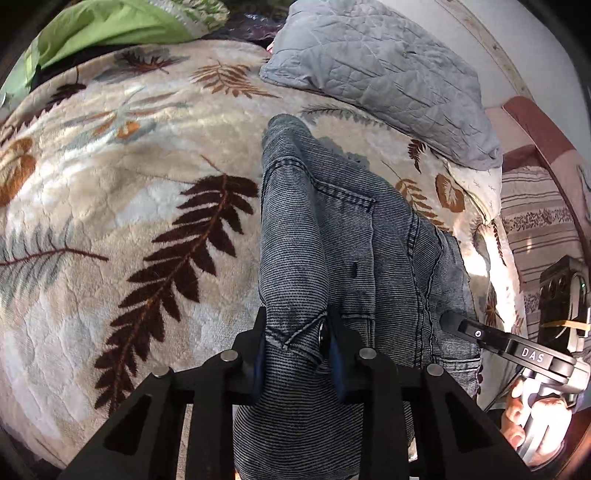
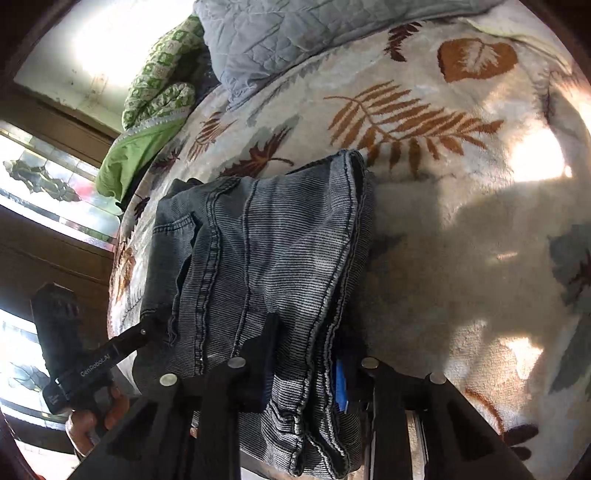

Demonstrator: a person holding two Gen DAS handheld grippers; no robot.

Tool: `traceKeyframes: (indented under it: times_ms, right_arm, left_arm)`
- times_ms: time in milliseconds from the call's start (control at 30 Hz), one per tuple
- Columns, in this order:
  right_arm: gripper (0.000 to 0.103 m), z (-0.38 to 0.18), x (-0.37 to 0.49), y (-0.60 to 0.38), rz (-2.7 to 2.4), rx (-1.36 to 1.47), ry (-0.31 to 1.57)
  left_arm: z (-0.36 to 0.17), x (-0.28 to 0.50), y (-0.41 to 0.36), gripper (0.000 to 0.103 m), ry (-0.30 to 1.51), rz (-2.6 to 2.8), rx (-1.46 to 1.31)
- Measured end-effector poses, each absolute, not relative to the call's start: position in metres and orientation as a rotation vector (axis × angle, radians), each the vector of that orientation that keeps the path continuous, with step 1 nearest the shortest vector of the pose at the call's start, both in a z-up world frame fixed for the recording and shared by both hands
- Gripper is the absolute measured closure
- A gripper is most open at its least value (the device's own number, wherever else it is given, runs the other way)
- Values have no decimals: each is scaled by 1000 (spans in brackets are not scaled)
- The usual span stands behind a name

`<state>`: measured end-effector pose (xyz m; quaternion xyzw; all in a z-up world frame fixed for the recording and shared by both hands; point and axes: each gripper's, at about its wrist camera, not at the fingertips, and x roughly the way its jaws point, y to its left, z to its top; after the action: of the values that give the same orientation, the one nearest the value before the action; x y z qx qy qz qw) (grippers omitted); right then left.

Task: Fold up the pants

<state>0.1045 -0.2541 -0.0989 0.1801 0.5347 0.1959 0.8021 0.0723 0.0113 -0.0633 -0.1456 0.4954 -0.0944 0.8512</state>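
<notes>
Grey washed denim pants [image 1: 340, 236] lie bunched and partly folded on a leaf-patterned blanket [image 1: 110, 192]. My left gripper [image 1: 295, 332] is shut on the pants' near edge by a seam. In the right wrist view the pants [image 2: 266, 240] show stacked layers with hems on the right. My right gripper [image 2: 306, 354] is shut on those layers at the near end. The right gripper's body [image 1: 517, 350] shows at the pants' right side in the left view; the left gripper's body [image 2: 85, 362] shows at the pants' left side in the right view.
A grey quilted cover [image 1: 388, 74] lies at the blanket's far side, also in the right view [image 2: 280, 40]. Green bedding [image 1: 103, 33] lies at the far left. A wooden window frame [image 2: 55, 229] stands left of the bed. A striped cloth [image 1: 535, 221] is at the right.
</notes>
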Motion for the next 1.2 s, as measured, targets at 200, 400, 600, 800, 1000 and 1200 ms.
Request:
traceKeyframes:
  times_ms: [200,400,600,800,1000,1200]
  right_arm:
    - [84,-38,99,-238,435,274,984]
    - [84,3,128,-230,447,248,865]
    - [84,-17,168,-218,410,242,832]
    - [71,-71,187,-218,264,159,956]
    - [61,-45,148,-227,283,151,853]
    - [36,-91,137,-201,263,23,1022]
  left_arm:
    - [-11,77,11,79,883,-194,-225]
    - [8,113,29,79,817,-192,-243]
    - [-26,154,35,71,846,-142,-258]
    - [-63,155,34,45,930,-79,-202]
    - [-41,113,33,28,847,-66,-201]
    - [-75,115,17,19,977,-50,-163]
